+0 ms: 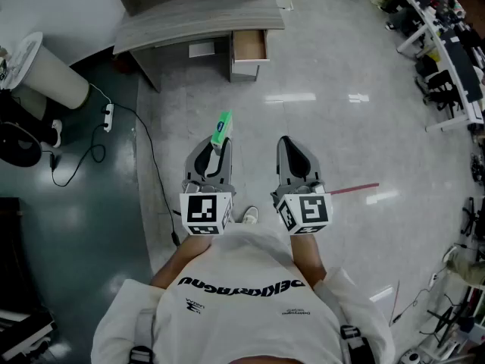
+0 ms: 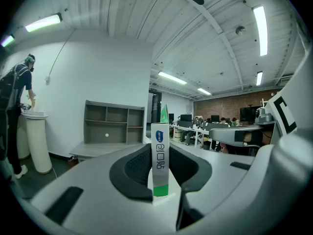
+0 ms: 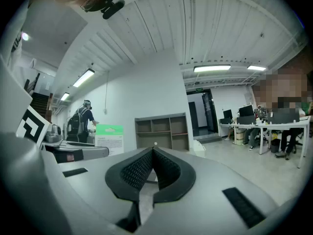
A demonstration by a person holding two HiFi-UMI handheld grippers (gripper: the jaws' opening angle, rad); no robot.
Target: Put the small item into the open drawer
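Note:
A small flat box point(image 1: 221, 130), white with a green end, stands up between the jaws of my left gripper point(image 1: 215, 152), which is shut on it. In the left gripper view the box point(image 2: 160, 156) rises upright between the dark pads point(image 2: 139, 165). My right gripper point(image 1: 289, 147) is shut with nothing in it; its pads point(image 3: 139, 170) meet at the tips. Ahead on the floor stands the grey desk point(image 1: 195, 20), with the open drawer point(image 1: 249, 45) pulled out below its front edge. Both grippers are held well short of the drawer.
A white cylinder stand point(image 1: 47, 70) and a power strip point(image 1: 108, 115) with a black cable lie at the left. A person point(image 2: 14, 116) stands by that stand. Office desks point(image 1: 447, 44) with chairs line the right side. A grey shelf unit point(image 3: 161, 132) sits on the desk.

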